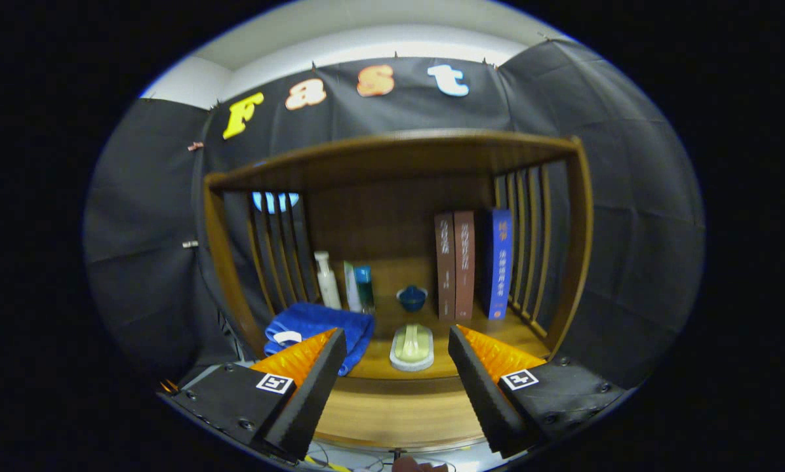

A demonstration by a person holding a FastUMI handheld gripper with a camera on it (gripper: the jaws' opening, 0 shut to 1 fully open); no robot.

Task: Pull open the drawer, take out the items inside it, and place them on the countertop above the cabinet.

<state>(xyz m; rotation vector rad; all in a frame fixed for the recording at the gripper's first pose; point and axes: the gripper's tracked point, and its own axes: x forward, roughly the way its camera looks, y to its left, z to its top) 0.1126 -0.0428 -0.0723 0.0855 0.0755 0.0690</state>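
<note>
Fingers [397,367] spread wide, gripping nothing, black pads facing each other across open air, orange backs outward. Between them and just ahead, a pale soap-like bar on a light dish [412,346], lying on the wooden surface [392,410] of the cabinet. Beside the left finger, touching its tip in view, a folded blue towel [317,328] with a white tag. Beyond the dish, a small blue bowl [412,298] near the back panel. Left of the bowl, a white bottle [327,280] upright, then a box and a teal bottle [364,287] standing close together. Right of the bowl, two brown books [455,264] upright and touching, with a blue book [499,263] just beside them, against the right slats [530,236]. Slatted wooden sides left and right, a curved wooden top [392,152] above. Drawer: cannot tell where, nothing of its front or handle to be made out below the near edge of the surface.
</note>
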